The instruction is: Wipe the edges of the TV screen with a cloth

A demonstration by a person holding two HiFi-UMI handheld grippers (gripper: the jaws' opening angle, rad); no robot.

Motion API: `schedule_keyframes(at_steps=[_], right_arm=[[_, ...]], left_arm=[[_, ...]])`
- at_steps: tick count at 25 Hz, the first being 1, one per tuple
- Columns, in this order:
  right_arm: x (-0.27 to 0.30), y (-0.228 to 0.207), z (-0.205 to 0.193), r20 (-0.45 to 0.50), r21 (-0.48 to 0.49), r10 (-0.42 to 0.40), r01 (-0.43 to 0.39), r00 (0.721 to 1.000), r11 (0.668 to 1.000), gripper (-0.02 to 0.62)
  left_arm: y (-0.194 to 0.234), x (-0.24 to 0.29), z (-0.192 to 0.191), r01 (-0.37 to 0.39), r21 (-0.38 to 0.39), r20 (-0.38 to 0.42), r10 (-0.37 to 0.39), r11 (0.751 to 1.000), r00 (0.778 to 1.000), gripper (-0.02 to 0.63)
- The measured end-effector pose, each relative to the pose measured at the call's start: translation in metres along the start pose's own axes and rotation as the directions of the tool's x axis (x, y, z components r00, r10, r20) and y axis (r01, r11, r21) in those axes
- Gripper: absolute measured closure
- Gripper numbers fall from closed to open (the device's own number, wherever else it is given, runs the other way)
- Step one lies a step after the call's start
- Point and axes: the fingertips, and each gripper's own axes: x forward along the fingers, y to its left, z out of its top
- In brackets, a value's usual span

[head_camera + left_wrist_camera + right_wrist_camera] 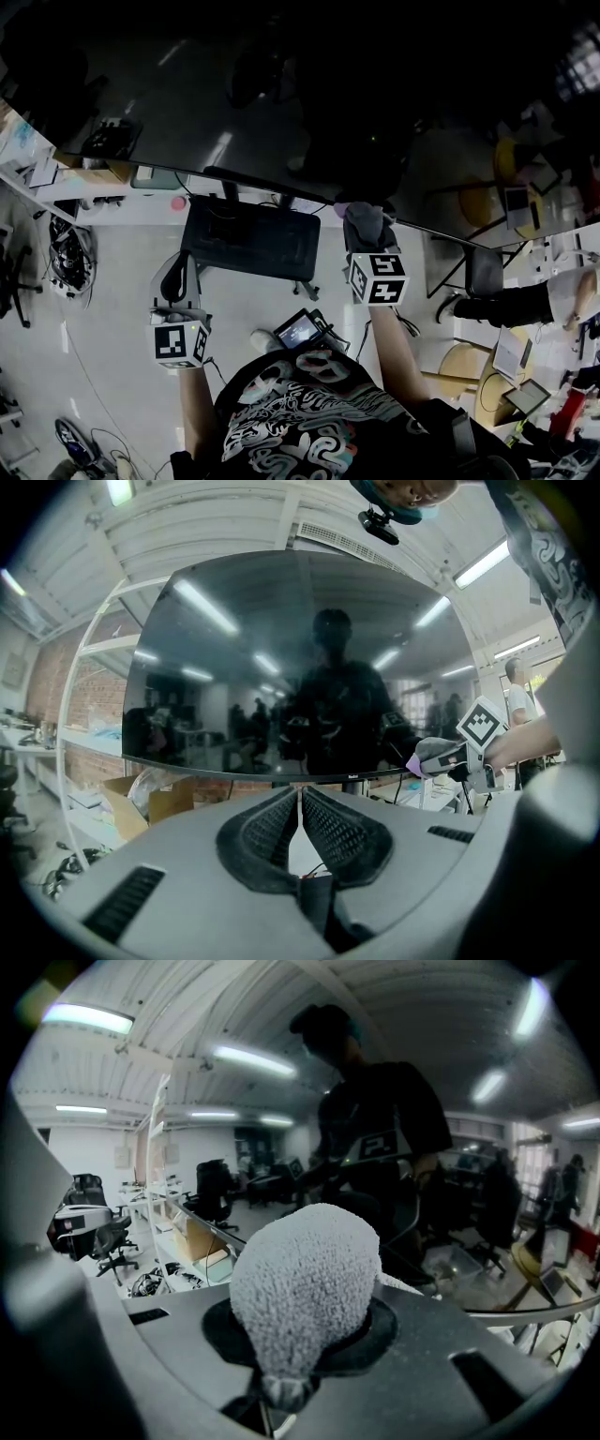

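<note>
Head view: the TV screen (281, 84) fills the upper part, dark and glossy, its lower edge slanting across the picture above its dark stand (248, 239). The right gripper (367, 225) reaches up to that lower edge, towards its right part, with a grey cloth (364, 221) bunched at its tip and lying against the edge. The left gripper (178, 270) hangs lower, under the left part of the screen and apart from it.

Left gripper view: the left gripper's (300, 797) jaws are pressed together with nothing between them. Ahead stands the TV screen (281, 667). At its lower edge, near the right corner, the right gripper (441, 757) holds the cloth (434, 753) to the frame.

Right gripper view: the right gripper's (302, 1330) jaws pinch the fluffy grey cloth (305, 1279), which bulges up over them. Close behind it is the TV screen (394, 1129), mirroring a person and ceiling lights.
</note>
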Motion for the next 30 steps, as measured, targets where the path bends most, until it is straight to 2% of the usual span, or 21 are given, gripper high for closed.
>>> schedule_keyframes(at_steps=[17,30], right_arm=[[0.010,0.017,0.004,0.001,0.000,0.023,-0.023,1.000,1.000,0.480],[0.011,0.021,0.003,-0.005,0.009,0.047,-0.047,0.999,0.999,0.480]], left_arm=[[0.022,-0.012,-0.004,-0.044,-0.010,0.000,0.044,0.999,0.999,0.577],[0.022,-0.031,0.000,-0.092,0.003,0.005,0.092,0.996,0.996,0.577]])
